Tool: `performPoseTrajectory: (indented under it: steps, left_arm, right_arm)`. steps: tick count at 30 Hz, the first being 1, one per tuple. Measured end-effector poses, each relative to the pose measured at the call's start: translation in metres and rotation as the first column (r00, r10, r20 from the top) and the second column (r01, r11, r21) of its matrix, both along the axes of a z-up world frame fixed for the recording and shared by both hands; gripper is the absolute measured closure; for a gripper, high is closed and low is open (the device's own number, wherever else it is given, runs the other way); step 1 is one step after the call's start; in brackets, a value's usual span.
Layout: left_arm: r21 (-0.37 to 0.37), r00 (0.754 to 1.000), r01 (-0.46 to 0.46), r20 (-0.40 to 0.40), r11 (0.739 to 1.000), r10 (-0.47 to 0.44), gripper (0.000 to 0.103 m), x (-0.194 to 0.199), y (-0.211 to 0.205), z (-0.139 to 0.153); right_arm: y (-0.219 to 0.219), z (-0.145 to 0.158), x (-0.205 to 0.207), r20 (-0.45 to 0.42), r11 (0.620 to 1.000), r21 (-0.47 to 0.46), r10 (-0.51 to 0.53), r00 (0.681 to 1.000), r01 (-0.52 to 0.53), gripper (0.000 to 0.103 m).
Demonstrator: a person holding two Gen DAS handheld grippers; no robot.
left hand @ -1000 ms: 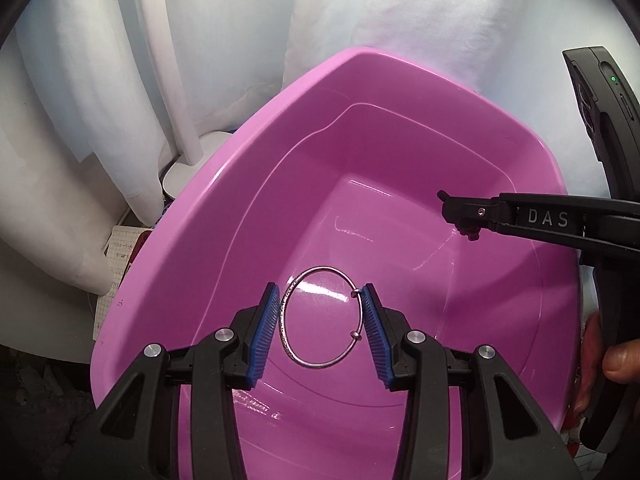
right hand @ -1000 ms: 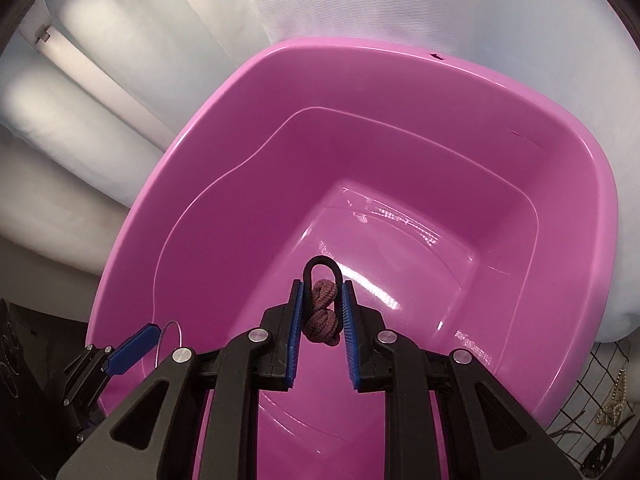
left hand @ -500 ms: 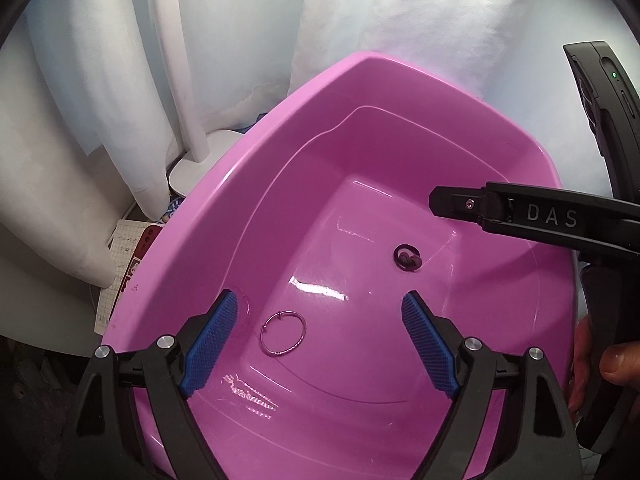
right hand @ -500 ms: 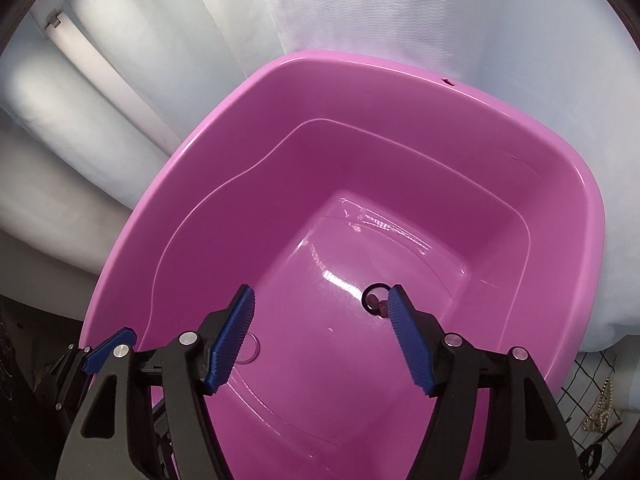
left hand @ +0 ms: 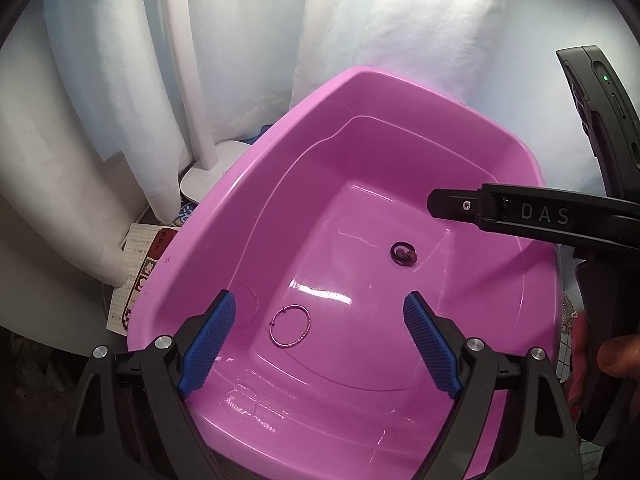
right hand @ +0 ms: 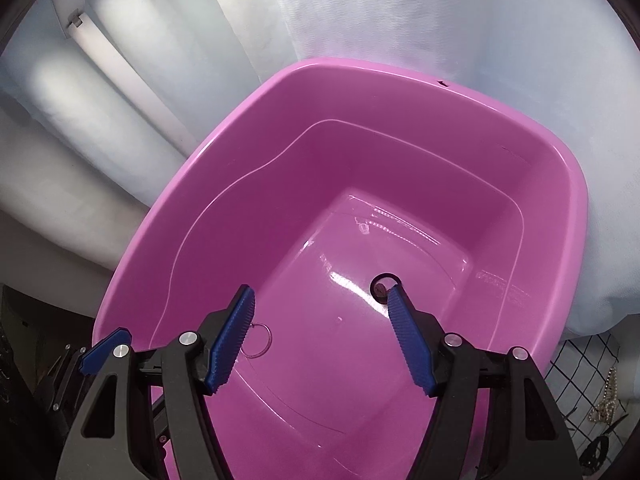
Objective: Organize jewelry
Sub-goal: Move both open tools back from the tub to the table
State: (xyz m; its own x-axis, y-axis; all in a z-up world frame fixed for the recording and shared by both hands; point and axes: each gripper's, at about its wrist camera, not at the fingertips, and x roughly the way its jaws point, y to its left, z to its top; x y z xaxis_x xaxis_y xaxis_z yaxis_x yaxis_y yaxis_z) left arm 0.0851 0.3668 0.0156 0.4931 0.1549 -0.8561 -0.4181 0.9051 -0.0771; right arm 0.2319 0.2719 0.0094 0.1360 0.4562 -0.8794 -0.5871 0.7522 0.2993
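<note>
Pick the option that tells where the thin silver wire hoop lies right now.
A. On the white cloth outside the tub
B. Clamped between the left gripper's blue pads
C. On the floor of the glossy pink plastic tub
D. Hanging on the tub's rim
C: the thin silver wire hoop lies flat on the floor of the glossy pink plastic tub, below the open left gripper, touching neither pad.

In the basin (left hand: 256, 184), a wire hoop (left hand: 290, 325) lies on the floor near the front left wall, a small knotted ring (left hand: 404, 253) well apart toward the right.
</note>
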Motion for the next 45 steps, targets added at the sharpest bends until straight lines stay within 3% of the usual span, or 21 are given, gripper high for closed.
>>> performPoseTrajectory:
  steps: [10, 16, 22, 26, 31, 36, 41, 45]
  left_arm:
    - [0.010, 1.000, -0.001, 0.024, 1.000, 0.001, 0.019, -0.021, -0.009, 0.011]
    - [0.030, 0.996, 0.018, 0.092, 0.999, -0.021, 0.018, -0.044, -0.026, 0.031]
    - [0.062, 0.979, 0.074, 0.186, 0.995, -0.085, 0.012, -0.073, -0.059, 0.050]
    - [0.073, 0.963, 0.141, 0.221, 0.987, -0.154, 0.009, -0.086, -0.090, 0.054]
    - [0.061, 0.940, 0.243, 0.231, 0.968, -0.250, 0.008, -0.091, -0.134, 0.046]
    - [0.017, 0.916, 0.342, 0.215, 0.939, -0.338, 0.007, -0.089, -0.177, 0.024]
    - [0.009, 0.879, 0.449, 0.176, 0.894, -0.443, 0.007, -0.082, -0.219, -0.004]
    - [-0.003, 0.853, 0.509, 0.139, 0.861, -0.504, 0.007, -0.080, -0.247, -0.031]
  right_arm:
    - [-0.028, 0.017, -0.015, 0.023, 0.997, 0.071, -0.031, 0.999, 0.029, 0.037]
    - [-0.068, 0.043, -0.043, 0.082, 0.991, 0.122, -0.055, 0.995, 0.045, 0.037]
    - [-0.139, 0.051, -0.079, 0.134, 0.964, 0.195, -0.208, 0.969, 0.180, 0.032]
    - [-0.199, 0.053, -0.113, 0.181, 0.935, 0.215, -0.323, 0.929, 0.283, 0.032]
    - [-0.276, 0.032, -0.159, 0.213, 0.889, 0.188, -0.453, 0.866, 0.418, 0.031]
    - [-0.364, 0.003, -0.207, 0.194, 0.797, 0.130, -0.603, 0.773, 0.590, 0.030]
    - [-0.429, -0.017, -0.252, 0.214, 0.695, 0.088, -0.713, 0.668, 0.713, 0.030]
    - [-0.461, -0.028, -0.276, 0.220, 0.643, 0.072, -0.756, 0.617, 0.762, 0.030]
